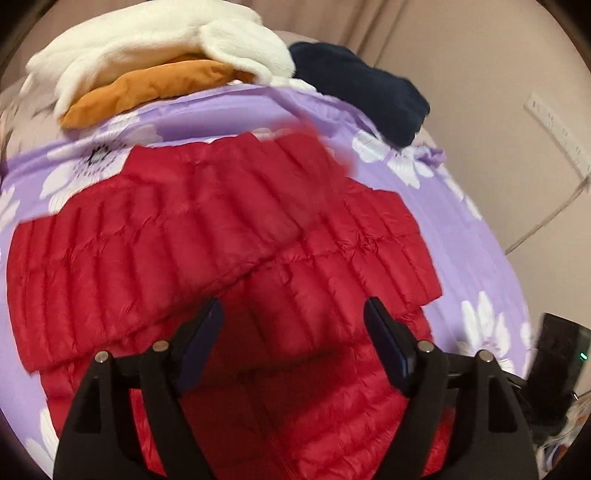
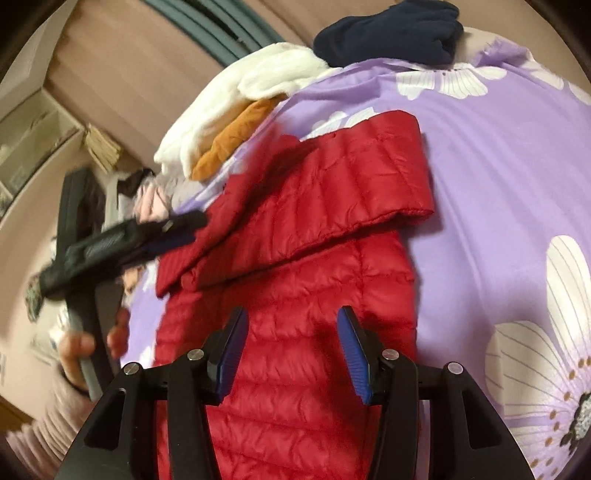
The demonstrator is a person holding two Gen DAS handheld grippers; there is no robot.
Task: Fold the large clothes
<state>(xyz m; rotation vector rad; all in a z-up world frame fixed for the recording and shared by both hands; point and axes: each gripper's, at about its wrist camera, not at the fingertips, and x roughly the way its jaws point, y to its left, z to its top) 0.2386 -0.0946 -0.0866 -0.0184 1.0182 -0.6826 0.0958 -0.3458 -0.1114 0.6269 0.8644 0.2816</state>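
Note:
A red quilted puffer jacket lies flat on a purple flowered bedspread, with a sleeve folded across its body. It also shows in the right wrist view, sleeve laid diagonally over it. My left gripper is open above the jacket's lower part and holds nothing. It also appears in the right wrist view at the jacket's left edge, blurred. My right gripper is open above the jacket's body, empty.
A pile of a white fleece over an orange garment lies at the bed's far side, beside a dark navy garment. The same pile and navy garment show in the right wrist view. Shelves stand left.

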